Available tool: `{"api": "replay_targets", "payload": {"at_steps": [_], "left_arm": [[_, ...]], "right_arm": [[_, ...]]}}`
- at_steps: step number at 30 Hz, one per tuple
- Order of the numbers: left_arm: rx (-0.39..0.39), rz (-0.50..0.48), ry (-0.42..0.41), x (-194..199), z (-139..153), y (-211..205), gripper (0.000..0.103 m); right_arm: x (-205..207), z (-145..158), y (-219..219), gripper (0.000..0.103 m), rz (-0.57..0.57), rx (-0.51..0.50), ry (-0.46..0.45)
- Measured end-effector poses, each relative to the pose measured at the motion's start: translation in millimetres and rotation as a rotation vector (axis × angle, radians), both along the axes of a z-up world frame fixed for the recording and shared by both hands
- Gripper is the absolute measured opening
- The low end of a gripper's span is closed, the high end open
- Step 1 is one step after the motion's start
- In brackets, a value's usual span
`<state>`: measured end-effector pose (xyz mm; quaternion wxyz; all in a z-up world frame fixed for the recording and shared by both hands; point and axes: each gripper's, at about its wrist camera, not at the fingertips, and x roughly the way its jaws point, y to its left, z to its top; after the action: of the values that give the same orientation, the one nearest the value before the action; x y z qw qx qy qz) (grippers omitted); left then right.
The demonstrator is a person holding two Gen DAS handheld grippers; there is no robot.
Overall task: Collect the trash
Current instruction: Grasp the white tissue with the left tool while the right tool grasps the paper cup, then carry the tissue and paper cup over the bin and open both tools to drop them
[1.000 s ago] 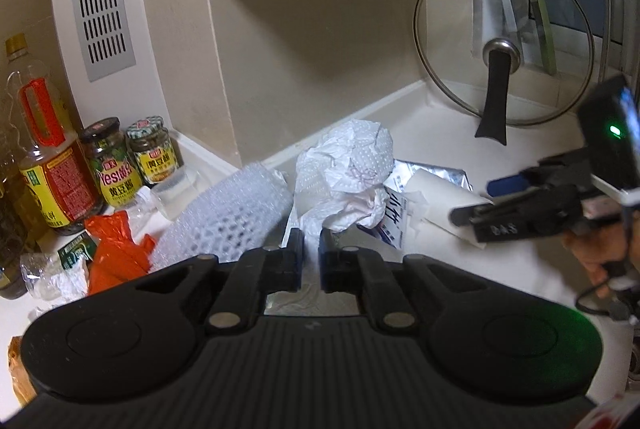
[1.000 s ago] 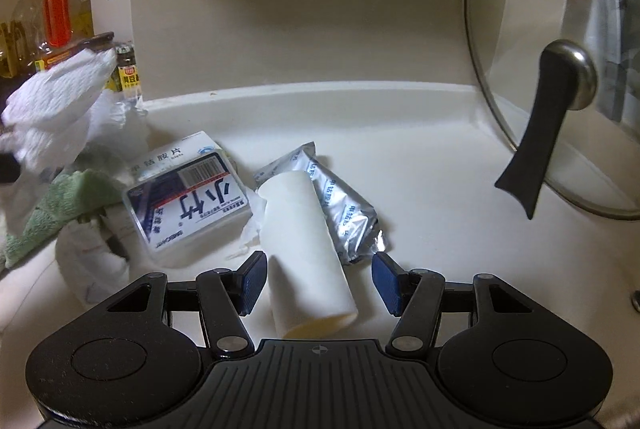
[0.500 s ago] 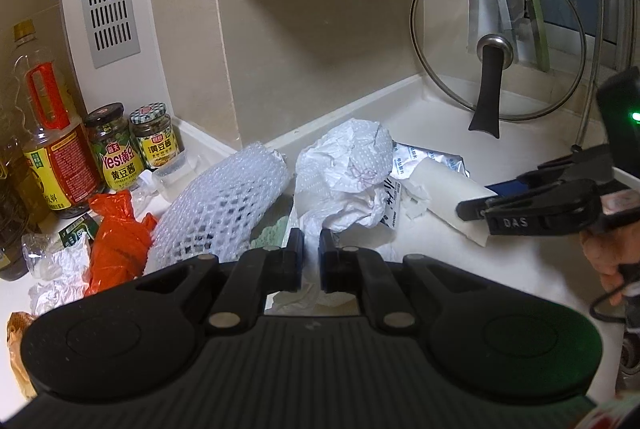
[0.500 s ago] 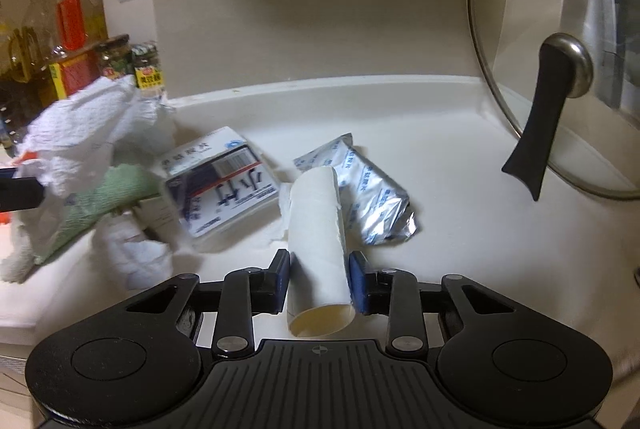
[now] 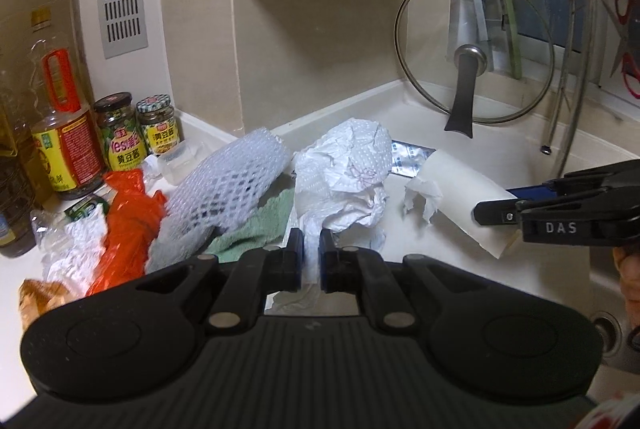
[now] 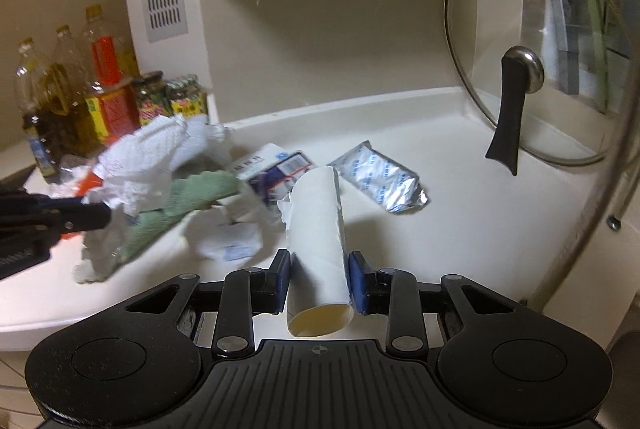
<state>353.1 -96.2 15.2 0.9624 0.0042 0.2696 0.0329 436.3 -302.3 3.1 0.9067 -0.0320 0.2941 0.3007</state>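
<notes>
My left gripper (image 5: 310,256) is shut on a crumpled white paper towel (image 5: 348,169), which bulges above its fingertips; the right wrist view shows that paper towel (image 6: 140,161) at the left gripper (image 6: 102,216). My right gripper (image 6: 318,279) is shut on a white cardboard tube (image 6: 318,225), its pads pressing both sides, and holds it off the counter. From the left wrist view the tube (image 5: 456,189) sticks out of the right gripper (image 5: 494,207). A silver foil packet (image 6: 380,179) and a blue-and-white box (image 6: 276,169) lie on the counter behind.
A white foam net (image 5: 228,181), an orange plastic bag (image 5: 128,225) and a green cloth (image 5: 256,229) are piled at the left. Oil bottles (image 5: 60,125) and jars (image 5: 120,133) line the wall. A glass lid (image 5: 476,49) leans in the back right corner. A person's hand (image 5: 630,269) shows at the right edge.
The right gripper closed on the cardboard tube and lifted it off the counter, drawing back. The left gripper pulled back with the paper towel still in it.
</notes>
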Motion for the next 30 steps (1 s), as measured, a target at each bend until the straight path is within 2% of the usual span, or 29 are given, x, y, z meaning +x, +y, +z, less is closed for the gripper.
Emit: {"api": "replay_targets", "payload": {"at_steps": [11, 15, 17, 24, 30], "left_arm": [[-0.072, -0.005, 0.034, -82.8, 3.5, 26.6, 0.007], [-0.092, -0.01, 0.05, -111.9, 1.8, 33.1, 0.007], [-0.107, -0.017, 0.068, -123.9, -1.5, 34.4, 0.007], [-0.127, -0.024, 0.163, -159.2, -29.9, 40.8, 0.007], [-0.154, -0.001, 0.25, -173.1, -63.1, 48.9, 0.007]], "right_arm": [[-95.4, 9.8, 19.3, 0.032, 0.056, 0.065, 0.033], [-116.1, 7.2, 25.9, 0.032, 0.079, 0.062, 0.05], [-136.6, 2.3, 34.2, 0.032, 0.112, 0.05, 0.061], [-168.0, -21.3, 56.3, 0.032, 0.169, -0.034, 0.084], [-185.9, -60.7, 74.0, 0.032, 0.223, -0.129, 0.136]]}}
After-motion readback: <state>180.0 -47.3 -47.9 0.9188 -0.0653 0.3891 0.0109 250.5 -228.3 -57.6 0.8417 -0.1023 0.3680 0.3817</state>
